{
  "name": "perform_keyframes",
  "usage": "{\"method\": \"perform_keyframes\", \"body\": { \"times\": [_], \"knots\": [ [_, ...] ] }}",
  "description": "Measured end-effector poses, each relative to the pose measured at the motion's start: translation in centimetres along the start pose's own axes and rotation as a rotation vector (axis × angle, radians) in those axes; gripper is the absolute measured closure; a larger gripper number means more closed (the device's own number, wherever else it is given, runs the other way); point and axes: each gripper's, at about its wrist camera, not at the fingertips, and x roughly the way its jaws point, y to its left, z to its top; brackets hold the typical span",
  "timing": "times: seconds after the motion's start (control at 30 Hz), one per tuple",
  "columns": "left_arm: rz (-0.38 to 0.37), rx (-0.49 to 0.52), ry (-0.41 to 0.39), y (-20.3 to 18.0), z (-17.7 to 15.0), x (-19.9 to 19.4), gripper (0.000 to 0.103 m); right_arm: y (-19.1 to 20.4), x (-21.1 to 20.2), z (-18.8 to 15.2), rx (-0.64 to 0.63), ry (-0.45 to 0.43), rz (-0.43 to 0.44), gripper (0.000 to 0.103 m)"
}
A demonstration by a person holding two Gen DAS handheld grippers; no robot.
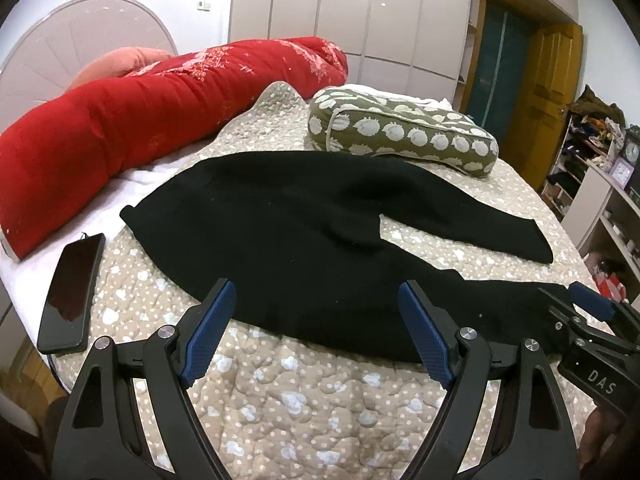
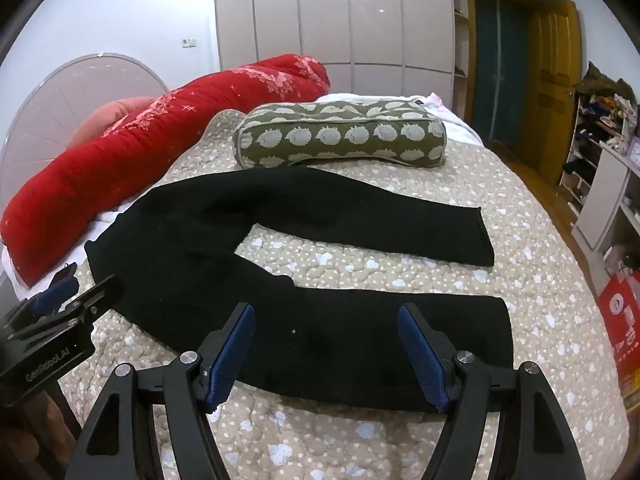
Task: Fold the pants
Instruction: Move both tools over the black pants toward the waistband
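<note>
Black pants lie flat on the beige quilted bed cover, waist to the left, two legs spread apart toward the right. In the right wrist view the pants show both legs with a gap of quilt between them. My left gripper is open and empty, its blue pads just over the near edge of the pants' waist part. My right gripper is open and empty over the near leg. The right gripper also shows in the left wrist view; the left gripper shows in the right wrist view.
A black phone lies on the bed left of the pants. A long red bolster runs along the far left. An olive patterned pillow lies behind the pants. Shelves stand at the right, past the bed edge.
</note>
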Motion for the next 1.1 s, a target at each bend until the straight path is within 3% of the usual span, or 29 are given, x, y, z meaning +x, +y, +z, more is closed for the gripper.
{"method": "perform_keyframes", "body": {
  "times": [0.77, 1.1],
  "knots": [
    [0.004, -0.046, 0.044, 1.6, -0.4, 1.2, 0.020, 0.4, 1.4, -0.4, -0.007, 0.040, 0.006, 0.031],
    [0.039, -0.072, 0.076, 2.9, -0.6, 2.1, 0.020, 1.0, 2.2, -0.8, -0.025, 0.060, 0.023, 0.031]
  ]
}}
